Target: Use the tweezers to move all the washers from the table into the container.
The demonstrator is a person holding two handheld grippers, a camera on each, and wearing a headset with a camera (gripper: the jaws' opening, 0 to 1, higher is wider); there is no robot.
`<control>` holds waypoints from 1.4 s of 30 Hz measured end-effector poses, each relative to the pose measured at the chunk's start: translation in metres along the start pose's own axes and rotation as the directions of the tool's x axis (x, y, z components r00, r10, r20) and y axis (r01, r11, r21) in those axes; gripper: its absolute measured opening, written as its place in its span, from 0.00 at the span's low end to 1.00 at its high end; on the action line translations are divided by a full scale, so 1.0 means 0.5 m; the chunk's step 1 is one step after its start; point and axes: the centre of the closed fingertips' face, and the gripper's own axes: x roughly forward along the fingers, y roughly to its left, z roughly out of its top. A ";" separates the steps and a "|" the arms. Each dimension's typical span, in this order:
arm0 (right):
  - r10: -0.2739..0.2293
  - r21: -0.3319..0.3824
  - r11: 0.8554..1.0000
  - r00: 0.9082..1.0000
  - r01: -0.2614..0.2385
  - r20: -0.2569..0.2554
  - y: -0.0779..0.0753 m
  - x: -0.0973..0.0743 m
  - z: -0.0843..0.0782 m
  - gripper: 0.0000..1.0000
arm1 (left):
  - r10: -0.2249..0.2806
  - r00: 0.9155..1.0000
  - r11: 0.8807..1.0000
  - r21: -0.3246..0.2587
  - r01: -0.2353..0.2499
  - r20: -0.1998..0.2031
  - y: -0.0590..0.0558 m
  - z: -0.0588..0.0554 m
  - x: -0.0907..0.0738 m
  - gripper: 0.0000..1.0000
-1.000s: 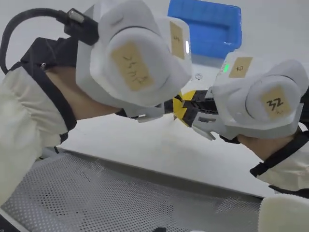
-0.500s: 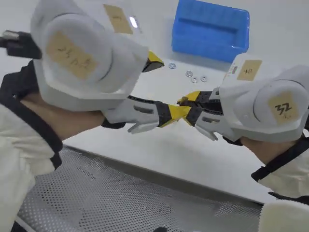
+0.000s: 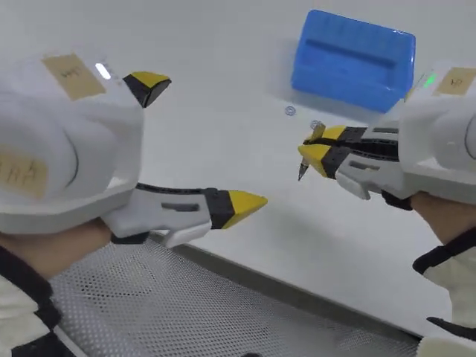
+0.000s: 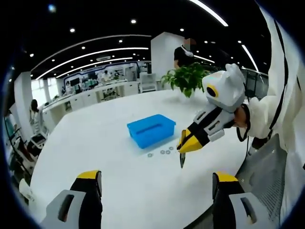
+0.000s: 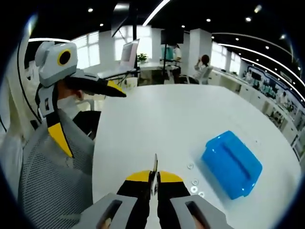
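Several washers (image 4: pixel 162 152) lie on the white table (image 3: pixel 245 52) just beside the blue container (image 3: pixel 353 59), upper right of the head view. Right gripper (image 3: pixel 312 145) is clamped on the tweezers (image 3: pixel 303 168), apart from the washers. Left gripper (image 3: pixel 199 141) stands wide open and empty.

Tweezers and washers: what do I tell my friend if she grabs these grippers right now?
Left gripper: open, empty, above the table.
Right gripper: shut on the tweezers, tips pointing down at the table.
Washers: about four, on the table beside the blue container.
Done: tweezers gripped.
Left: lift each washer and drop it in the container.
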 end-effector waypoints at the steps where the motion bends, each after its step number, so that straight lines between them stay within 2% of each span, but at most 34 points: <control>1: -0.010 0.004 1.000 1.000 0.010 0.008 -0.009 0.000 0.006 0.00 | 0.012 1.000 1.000 -0.016 -0.012 0.004 0.004 -0.006 -0.001 0.99; 4: -0.044 0.006 0.999 0.999 0.044 0.019 -0.032 0.000 0.014 0.00 | 0.043 0.999 0.999 -0.025 -0.042 0.031 0.010 -0.013 -0.003 0.99; 7: -0.093 0.006 0.996 0.995 0.092 0.036 -0.069 0.002 0.021 0.00 | 0.059 0.998 0.998 -0.019 -0.059 0.019 0.008 -0.024 0.003 0.99; 9: -0.112 0.022 0.994 0.992 0.111 0.053 -0.084 0.002 0.029 0.00 | 0.065 0.998 0.998 -0.024 -0.064 0.017 0.008 -0.033 0.006 0.99; 12: -0.125 0.061 0.991 0.989 0.120 0.083 -0.107 0.009 0.044 0.00 | 0.068 0.997 0.997 -0.026 -0.067 0.044 0.004 -0.045 0.010 0.99; 15: -0.138 0.052 0.990 0.986 0.134 0.095 -0.117 0.020 0.051 0.00 | 0.089 0.996 0.996 0.024 -0.089 0.028 0.006 -0.049 0.014 0.99; 17: -0.142 0.049 0.989 0.985 0.137 0.103 -0.121 0.027 0.058 0.00 | 0.084 0.996 0.996 0.013 -0.084 0.033 0.004 -0.048 0.018 0.99; 20: -0.146 0.048 0.989 0.983 0.141 0.109 -0.129 0.041 0.061 0.00 | 0.100 0.995 0.995 -0.004 -0.100 -0.003 0.011 -0.062 0.020 0.99; 24: -0.165 0.050 0.986 0.978 0.159 0.127 -0.141 0.054 0.069 0.00 | 0.102 0.995 0.995 -0.009 -0.102 -0.006 0.012 -0.065 0.019 0.96; 27: -0.186 0.069 0.982 0.972 0.178 0.144 -0.158 0.066 0.072 0.00 | 0.113 0.993 0.993 0.032 -0.112 -0.042 0.012 -0.077 0.023 0.96; 31: -0.210 0.086 0.976 0.966 0.199 0.150 -0.165 0.072 0.070 0.00 | 0.110 0.993 0.994 0.023 -0.109 -0.030 0.015 -0.076 0.022 0.96; 34: -0.231 0.101 0.971 0.960 0.218 0.158 -0.182 0.080 0.068 0.00 | 0.108 0.993 0.994 0.024 -0.107 -0.045 0.016 -0.082 0.023 0.96; 42: -0.257 0.136 0.962 0.952 0.236 0.167 -0.192 0.087 0.066 0.01 | 0.106 0.993 0.994 0.033 -0.105 -0.042 0.016 -0.083 0.024 0.96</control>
